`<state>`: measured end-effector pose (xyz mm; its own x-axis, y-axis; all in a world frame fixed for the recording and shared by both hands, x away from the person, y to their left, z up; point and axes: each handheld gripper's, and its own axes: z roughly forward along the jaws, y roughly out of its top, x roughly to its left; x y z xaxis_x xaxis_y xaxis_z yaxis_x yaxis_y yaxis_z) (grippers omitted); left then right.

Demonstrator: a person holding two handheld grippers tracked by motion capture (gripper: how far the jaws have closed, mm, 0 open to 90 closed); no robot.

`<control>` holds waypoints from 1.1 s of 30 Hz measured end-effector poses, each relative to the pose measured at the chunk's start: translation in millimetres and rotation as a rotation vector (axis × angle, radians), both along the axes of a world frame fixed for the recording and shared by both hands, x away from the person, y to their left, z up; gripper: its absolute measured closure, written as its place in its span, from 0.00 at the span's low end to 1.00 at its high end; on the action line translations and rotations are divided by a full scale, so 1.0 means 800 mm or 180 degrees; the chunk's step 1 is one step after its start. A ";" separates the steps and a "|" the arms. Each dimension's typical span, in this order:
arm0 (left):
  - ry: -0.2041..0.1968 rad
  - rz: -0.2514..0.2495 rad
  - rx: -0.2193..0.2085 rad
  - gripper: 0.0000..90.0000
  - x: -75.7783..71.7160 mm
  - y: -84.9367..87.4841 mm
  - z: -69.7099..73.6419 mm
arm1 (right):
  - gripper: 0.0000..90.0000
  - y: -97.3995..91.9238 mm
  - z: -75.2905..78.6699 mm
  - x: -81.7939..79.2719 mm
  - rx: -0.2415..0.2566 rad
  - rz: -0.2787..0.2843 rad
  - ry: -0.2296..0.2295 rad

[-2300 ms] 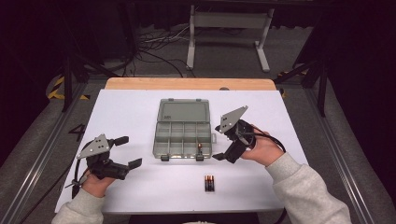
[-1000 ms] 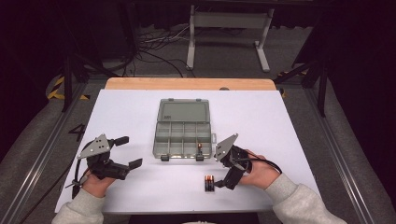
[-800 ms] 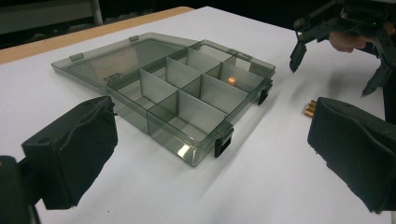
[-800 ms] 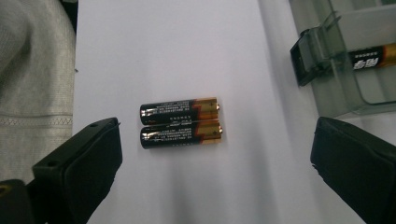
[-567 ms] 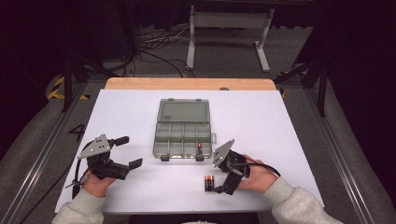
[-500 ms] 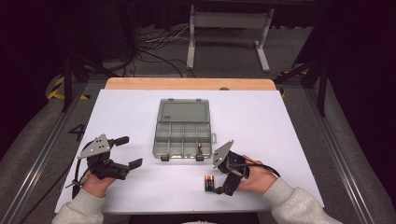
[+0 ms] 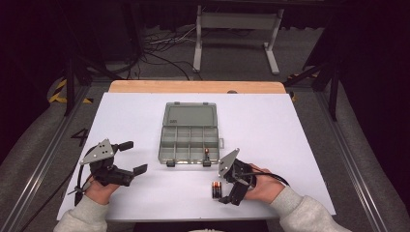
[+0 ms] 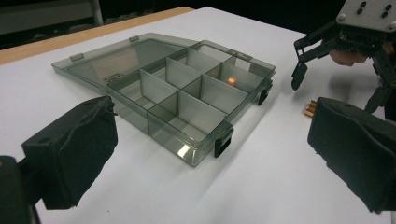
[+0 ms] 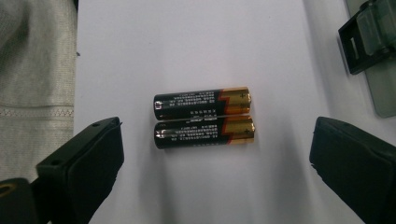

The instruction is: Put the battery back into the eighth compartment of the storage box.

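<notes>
Between the spread jaws of the right gripper (image 9: pixel 212 154), two batteries (image 9: pixel 204 117) are lying side by side and touching, gold ends toward 3 o'clock in the right gripper view. Jaws are standing wide at 9 and 3 o'clock, untouched by either cell, probably lining up for a pick of one. On the high view, the batteries (image 7: pixel 216 190) are sitting near the table's (image 7: pixel 300 145) front edge, at about 5 o'clock from the open organizer box (image 7: pixel 189 135). Left gripper (image 7: pixel 126 160) is idling, jaws apart and empty, at the box's 8 o'clock.
</notes>
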<state>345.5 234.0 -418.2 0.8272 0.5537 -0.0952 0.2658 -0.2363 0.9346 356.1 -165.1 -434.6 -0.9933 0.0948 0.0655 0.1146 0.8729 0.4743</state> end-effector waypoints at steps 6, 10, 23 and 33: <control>0.0005 0.0004 0.0000 0.02 0.000 0.000 0.000 | 0.09 0.002 -0.002 -0.002 0.0003 0.0054 0.0003; -0.0006 0.0010 0.0004 0.02 0.000 0.001 0.000 | 0.13 0.005 -0.002 -0.005 -0.0008 0.0094 -0.0002; -0.0006 0.0004 0.0002 0.02 0.000 0.001 0.000 | 0.33 0.008 -0.004 -0.013 -0.0050 0.0152 -0.0130; -0.0003 -0.0003 0.0002 0.02 0.000 0.001 0.001 | 0.46 0.006 -0.002 -0.015 -0.0045 0.0152 -0.0234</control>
